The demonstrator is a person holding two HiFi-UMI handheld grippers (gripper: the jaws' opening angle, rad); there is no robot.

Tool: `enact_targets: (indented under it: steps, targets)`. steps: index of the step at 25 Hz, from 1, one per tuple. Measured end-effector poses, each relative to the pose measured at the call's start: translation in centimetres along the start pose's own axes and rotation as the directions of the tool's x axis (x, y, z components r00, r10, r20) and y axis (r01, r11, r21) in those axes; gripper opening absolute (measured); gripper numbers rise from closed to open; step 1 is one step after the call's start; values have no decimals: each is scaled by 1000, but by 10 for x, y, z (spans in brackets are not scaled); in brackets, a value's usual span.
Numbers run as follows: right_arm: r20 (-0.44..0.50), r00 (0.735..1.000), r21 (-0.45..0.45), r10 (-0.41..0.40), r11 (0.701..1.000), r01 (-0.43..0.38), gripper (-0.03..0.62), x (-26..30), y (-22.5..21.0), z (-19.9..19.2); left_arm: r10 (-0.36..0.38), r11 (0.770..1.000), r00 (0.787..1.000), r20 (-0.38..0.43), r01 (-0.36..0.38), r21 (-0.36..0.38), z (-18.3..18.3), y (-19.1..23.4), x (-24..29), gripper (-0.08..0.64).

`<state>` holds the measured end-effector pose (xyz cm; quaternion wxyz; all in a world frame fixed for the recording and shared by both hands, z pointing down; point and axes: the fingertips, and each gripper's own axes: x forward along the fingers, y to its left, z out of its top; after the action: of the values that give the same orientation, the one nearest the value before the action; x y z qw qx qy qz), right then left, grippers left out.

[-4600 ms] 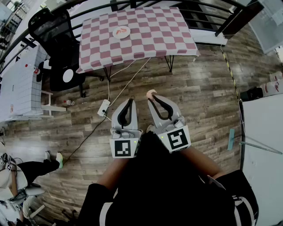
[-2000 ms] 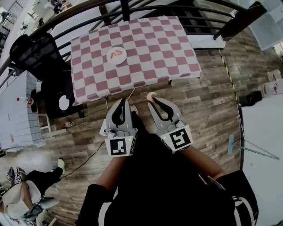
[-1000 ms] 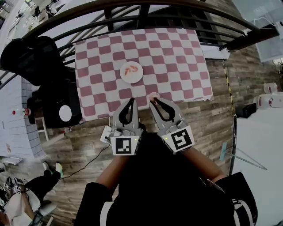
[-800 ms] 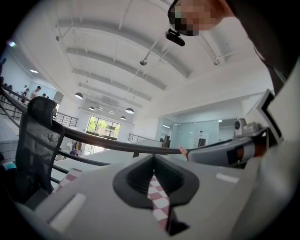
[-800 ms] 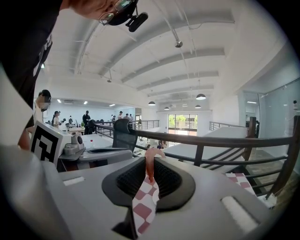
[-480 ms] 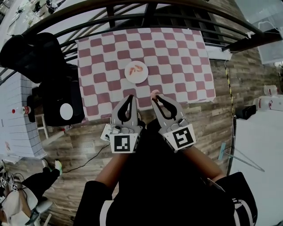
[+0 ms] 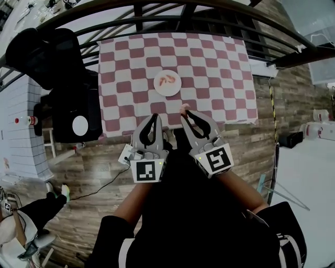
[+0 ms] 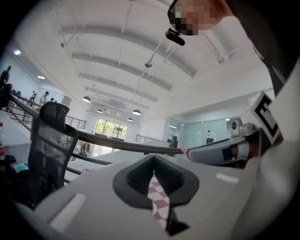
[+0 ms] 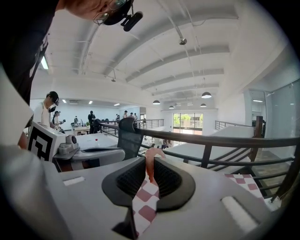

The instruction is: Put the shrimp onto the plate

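A white plate with shrimp on it sits near the middle of the pink-and-white checkered table. My right gripper is shut on a pink shrimp, whose curled end sticks up between the pads; it hovers over the table's near edge, short of the plate. My left gripper is beside it at the same edge, shut with nothing between its jaws. Through the left jaws' slit only checkered cloth shows.
A black office chair stands left of the table, and a dark curved railing runs behind it. A white tiled table lies at far left. A power strip and cable rest on the wooden floor.
I have walked up to the table: it moved from far ahead to right under the grippers. The right gripper kept hold of the shrimp throughout; both grippers stayed shut.
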<state>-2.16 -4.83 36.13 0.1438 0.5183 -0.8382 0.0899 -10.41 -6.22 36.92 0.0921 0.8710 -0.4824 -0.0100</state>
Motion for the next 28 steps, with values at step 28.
enact_targets:
  steps: [28]
  targets:
    - [-89,988,-31,129,991,-132,55,76,-39,-15,81,996,996,-27,-80,40,1,22,60,9]
